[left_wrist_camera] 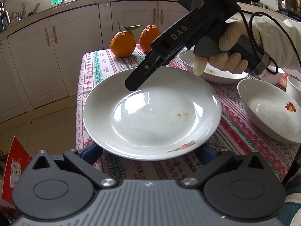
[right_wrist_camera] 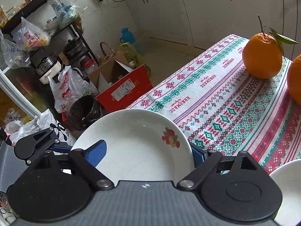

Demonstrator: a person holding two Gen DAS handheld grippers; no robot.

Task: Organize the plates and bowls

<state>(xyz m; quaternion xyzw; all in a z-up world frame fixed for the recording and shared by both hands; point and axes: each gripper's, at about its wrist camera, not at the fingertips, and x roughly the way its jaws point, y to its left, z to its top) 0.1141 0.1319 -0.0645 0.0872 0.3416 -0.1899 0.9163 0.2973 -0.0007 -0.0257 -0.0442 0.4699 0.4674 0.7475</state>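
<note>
Over the table's (left_wrist_camera: 244,124) left edge, both grippers are carrying one plate (left_wrist_camera: 150,113): left gripper (left_wrist_camera: 148,150) pinching its near rim, right gripper (right_wrist_camera: 148,154) spread wide, clamping the opposite rim. Uneven pulling risks a slip, the plate dropping.

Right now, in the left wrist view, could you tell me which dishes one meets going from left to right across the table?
Large white plate → shallow white dish behind the gloved hand → bowl with a fruit print → white cup at the right edge.
</note>
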